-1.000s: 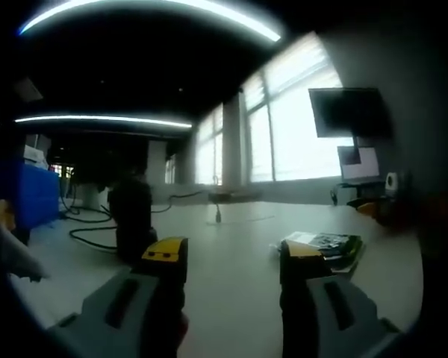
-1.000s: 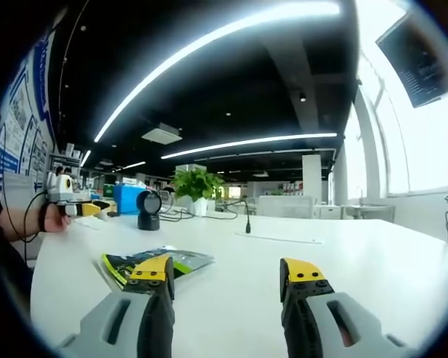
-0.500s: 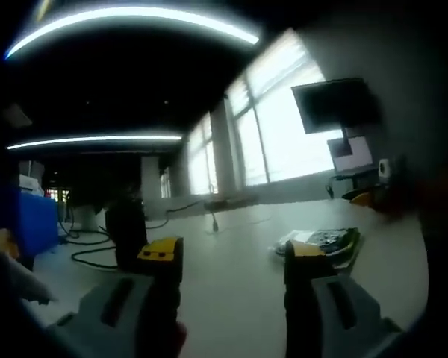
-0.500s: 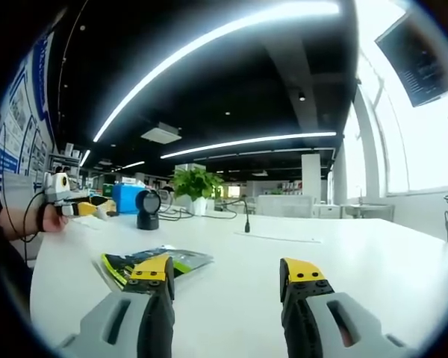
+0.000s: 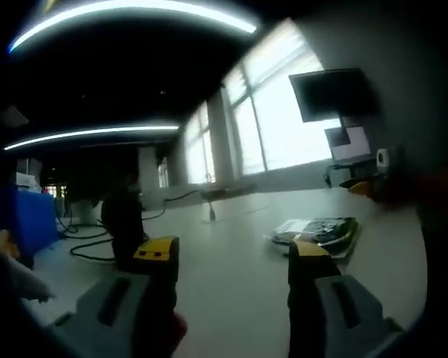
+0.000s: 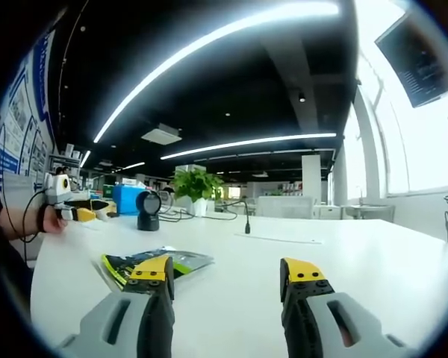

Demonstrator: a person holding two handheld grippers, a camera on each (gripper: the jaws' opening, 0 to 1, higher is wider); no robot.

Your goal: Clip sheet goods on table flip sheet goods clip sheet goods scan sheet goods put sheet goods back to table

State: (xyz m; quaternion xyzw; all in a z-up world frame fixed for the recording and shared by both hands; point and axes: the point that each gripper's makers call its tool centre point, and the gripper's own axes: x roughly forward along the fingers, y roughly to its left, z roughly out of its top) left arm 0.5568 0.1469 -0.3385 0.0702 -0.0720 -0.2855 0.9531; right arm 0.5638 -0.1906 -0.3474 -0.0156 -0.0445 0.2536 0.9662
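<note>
Your right gripper (image 6: pixel 225 277) hangs low over the table (image 6: pixel 373 253), jaws apart, empty. The sheet (image 6: pixel 153 262) lies flat at lower left of the right gripper view, just beyond the left jaw tip. Your left gripper (image 5: pixel 231 255) is also spread and empty; sheet (image 5: pixel 319 232) sits right of centre. Scanner (image 6: pixel 147 209) stands behind. Nothing clipped yet: likely the whole sequence remains.
</note>
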